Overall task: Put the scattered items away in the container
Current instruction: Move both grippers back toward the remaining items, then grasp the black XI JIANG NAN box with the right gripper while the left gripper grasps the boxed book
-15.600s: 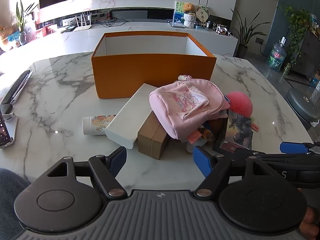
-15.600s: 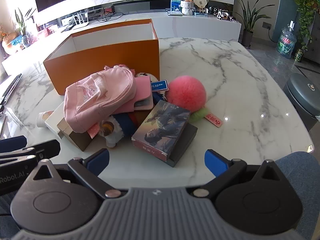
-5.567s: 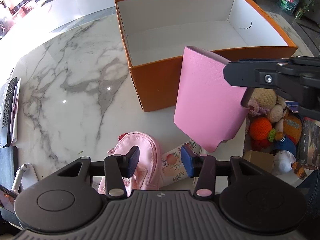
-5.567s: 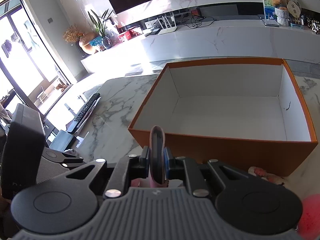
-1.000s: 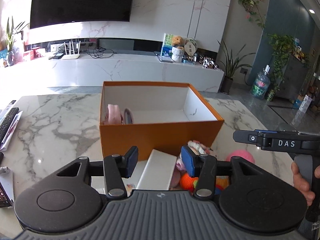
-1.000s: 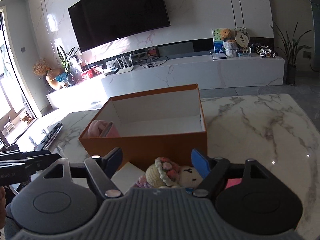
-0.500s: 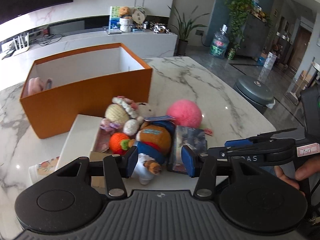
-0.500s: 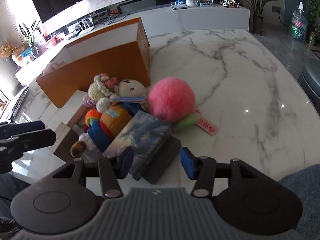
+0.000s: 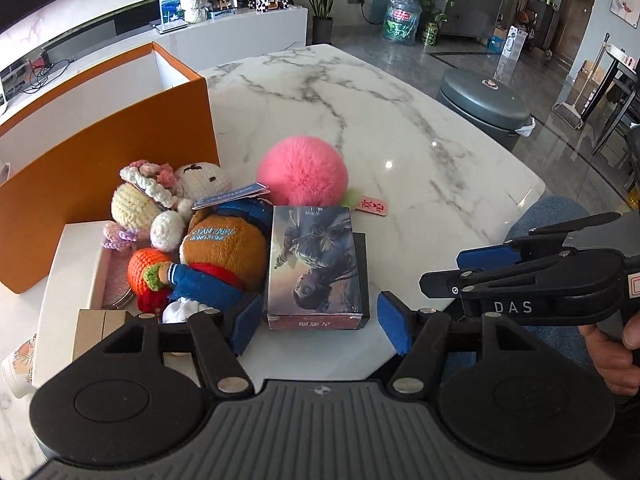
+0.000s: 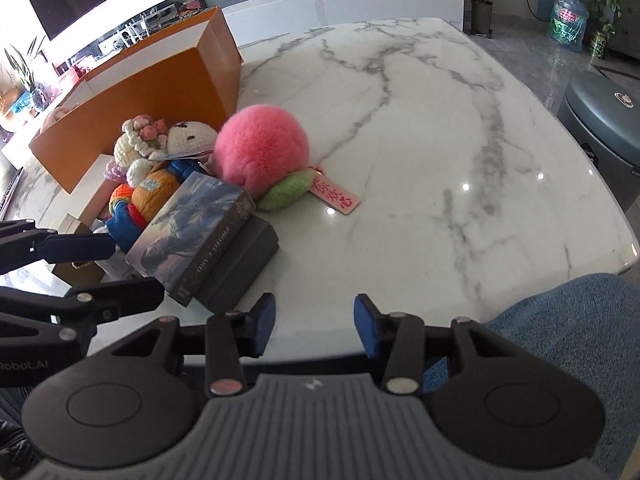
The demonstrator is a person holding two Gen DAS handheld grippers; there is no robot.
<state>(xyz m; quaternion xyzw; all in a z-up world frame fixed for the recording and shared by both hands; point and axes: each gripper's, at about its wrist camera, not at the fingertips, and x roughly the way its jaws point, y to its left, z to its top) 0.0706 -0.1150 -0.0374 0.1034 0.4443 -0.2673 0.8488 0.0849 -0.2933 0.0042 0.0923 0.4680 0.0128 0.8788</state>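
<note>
1. Looking forward along my left hand-held gripper (image 9: 320,322), I find its jaws opening, with nothing pressed by either pad. The near short end of the picture-printed box (image 9: 316,264) lies just ahead, in line with the gap between the pads.
2. My right hand-held gripper (image 10: 315,326) hangs over the near edge of the surface (image 10: 420,140). Its jaws are closing on empty air; no item is between them.
3. The printed box rests flat on a dark box (image 10: 244,262). In the left wrist view its long axis runs straight away from my left hand-held gripper, so its narrow width faces the jaws.
4. In the right wrist view the same box lies ahead and to the left, with its long axis slanted across the pointing line. I judge the left hand-held gripper to be nearer and better aligned.
5. Beyond the box lie the soft toys (image 9: 188,232) and the pink pompom (image 9: 302,170), touching or just beside one another.
6. The orange container (image 9: 112,160) stands beyond the pile, to the left. Its near wall touches or nearly touches the crocheted dolls.
7. The coming move appears to be a straight advance of the left hand-held gripper, followed by a grasp across the box width.
</note>
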